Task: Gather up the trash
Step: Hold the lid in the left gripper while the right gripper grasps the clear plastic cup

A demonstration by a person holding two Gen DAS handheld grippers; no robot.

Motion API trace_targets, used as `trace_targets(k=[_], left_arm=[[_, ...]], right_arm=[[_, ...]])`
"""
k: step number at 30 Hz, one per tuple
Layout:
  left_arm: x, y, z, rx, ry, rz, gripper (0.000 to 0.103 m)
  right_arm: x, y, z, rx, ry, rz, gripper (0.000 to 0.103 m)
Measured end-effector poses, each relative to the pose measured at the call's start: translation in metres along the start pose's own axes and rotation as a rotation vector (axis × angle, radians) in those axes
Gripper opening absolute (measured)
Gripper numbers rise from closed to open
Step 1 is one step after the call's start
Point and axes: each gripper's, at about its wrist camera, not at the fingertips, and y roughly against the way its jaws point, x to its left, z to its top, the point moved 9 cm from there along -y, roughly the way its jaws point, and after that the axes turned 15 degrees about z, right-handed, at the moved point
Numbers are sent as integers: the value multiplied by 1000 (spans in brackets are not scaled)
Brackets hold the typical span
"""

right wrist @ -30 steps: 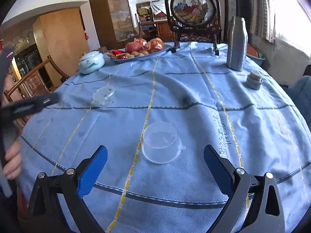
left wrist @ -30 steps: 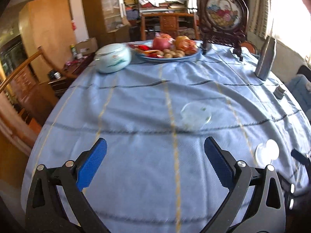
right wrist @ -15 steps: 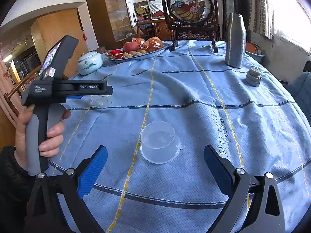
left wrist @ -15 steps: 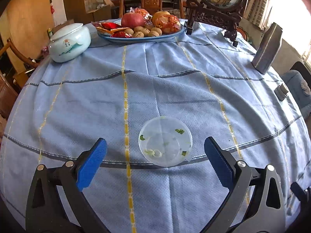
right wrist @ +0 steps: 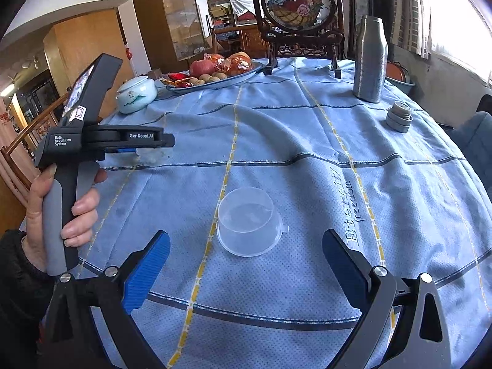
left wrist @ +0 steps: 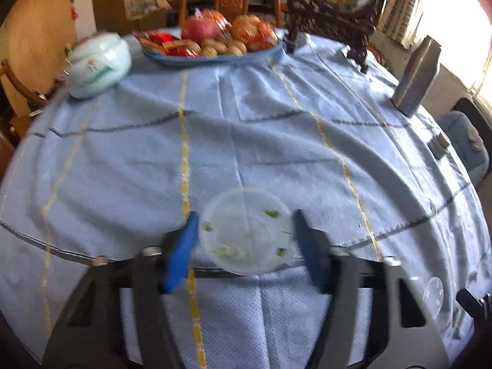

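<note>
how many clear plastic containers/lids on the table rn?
2. A lid with green scraps between the closing left gripper's pads; an upside-down cup ahead of the open right gripper. More may be hidden.

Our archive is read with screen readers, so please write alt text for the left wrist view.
The left gripper is closing its blue pads around a clear plastic lid flecked with green scraps, lying flat on a blue tablecloth. Behind stand a fruit plate, a pale lidded jar and a metal flask; the picture is blurred.
</note>
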Motion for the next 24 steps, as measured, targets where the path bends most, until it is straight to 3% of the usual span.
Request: trace_targets(k=[5, 14, 20, 24], left_arm=[[6, 6, 1, -1, 29, -28, 56], [31, 27, 13, -89, 61, 61, 57], [39, 32, 16, -103, 70, 82, 57], [43, 33, 16, -102, 84, 80, 57]], right_arm=[[-2, -1, -1, 7, -10, -6, 98], [-9, -14, -7, 84, -48, -16, 98], [0, -18, 7, 89, 83, -111, 97], [2, -33, 18, 106, 103, -98, 97]])
